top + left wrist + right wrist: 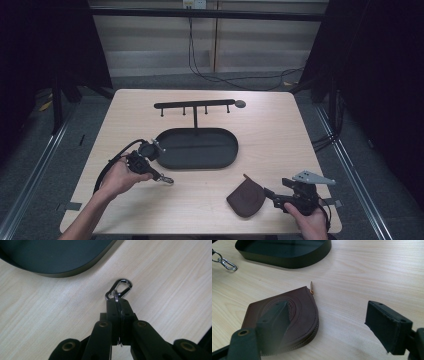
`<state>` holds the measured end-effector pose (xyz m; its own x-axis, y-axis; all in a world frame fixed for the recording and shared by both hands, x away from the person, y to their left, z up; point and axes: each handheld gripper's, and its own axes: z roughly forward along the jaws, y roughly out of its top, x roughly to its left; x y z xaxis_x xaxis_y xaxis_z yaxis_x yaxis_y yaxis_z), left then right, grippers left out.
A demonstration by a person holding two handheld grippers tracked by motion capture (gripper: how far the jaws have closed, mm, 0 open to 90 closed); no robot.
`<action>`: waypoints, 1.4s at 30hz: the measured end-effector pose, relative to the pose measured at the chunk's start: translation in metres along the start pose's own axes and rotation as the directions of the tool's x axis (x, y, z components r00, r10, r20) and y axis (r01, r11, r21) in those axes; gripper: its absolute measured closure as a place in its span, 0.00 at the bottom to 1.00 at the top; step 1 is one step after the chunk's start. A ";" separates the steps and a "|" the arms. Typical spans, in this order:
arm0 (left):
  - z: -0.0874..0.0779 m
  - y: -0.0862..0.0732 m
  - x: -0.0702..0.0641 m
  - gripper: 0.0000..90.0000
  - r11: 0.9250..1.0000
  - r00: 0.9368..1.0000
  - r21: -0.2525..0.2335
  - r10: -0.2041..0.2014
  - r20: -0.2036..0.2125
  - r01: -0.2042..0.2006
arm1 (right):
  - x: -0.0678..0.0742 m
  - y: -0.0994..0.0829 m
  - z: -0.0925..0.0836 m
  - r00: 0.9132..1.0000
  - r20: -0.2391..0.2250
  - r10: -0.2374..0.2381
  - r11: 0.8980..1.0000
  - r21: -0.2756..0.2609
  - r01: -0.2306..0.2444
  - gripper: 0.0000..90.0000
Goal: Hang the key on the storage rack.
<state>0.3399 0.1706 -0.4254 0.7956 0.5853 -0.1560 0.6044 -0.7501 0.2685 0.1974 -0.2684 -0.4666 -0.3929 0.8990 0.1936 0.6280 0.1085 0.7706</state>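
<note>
Pale wood tabletop, dark curtains either side, cables on floor behind. Black oval tray mid-table, with hook rack rising behind it.

Left gripper: jaws fully closed on split ring of a key clip, silver carabiner end poking out past the tips, low over the wood just beside tray's near left rim. Clamped thin-edge, so likely to swivel or slip.

Right gripper: jaws wide apart, nothing held, one jaw lying over brown leather pouch, the other off to the side on bare wood. Pouch flat on table near front edge, zipper pull sticking up at far corner.

Judged step: carry clip to rack or tray. Best kept level, moved slowly, carabiner hanging free ahead of the tips.

In the way: tray wall between clip and rack; rack pegs small and close together. Pouch and right hand well apart from that path.
</note>
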 end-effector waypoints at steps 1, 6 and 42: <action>-0.002 0.000 0.000 0.99 1.000 1.000 -0.006 0.000 0.003 0.000 | 0.000 0.000 0.000 1.000 0.002 0.000 1.000 0.002 0.000 0.21; -0.014 0.002 -0.002 0.99 1.000 1.000 -0.013 0.016 -0.004 -0.016 | 0.000 0.000 0.001 1.000 0.003 0.001 1.000 0.005 -0.001 0.21; -0.074 0.020 -0.004 0.99 0.998 0.993 -0.002 0.058 -0.098 -0.058 | 0.000 0.000 0.001 1.000 -0.005 -0.001 1.000 0.007 0.001 0.21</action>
<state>0.3459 0.1759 -0.3489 0.8215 0.5684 -0.0462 0.5570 -0.7824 0.2787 0.1980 -0.2676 -0.4673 -0.3971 0.8967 0.1956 0.6322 0.1127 0.7666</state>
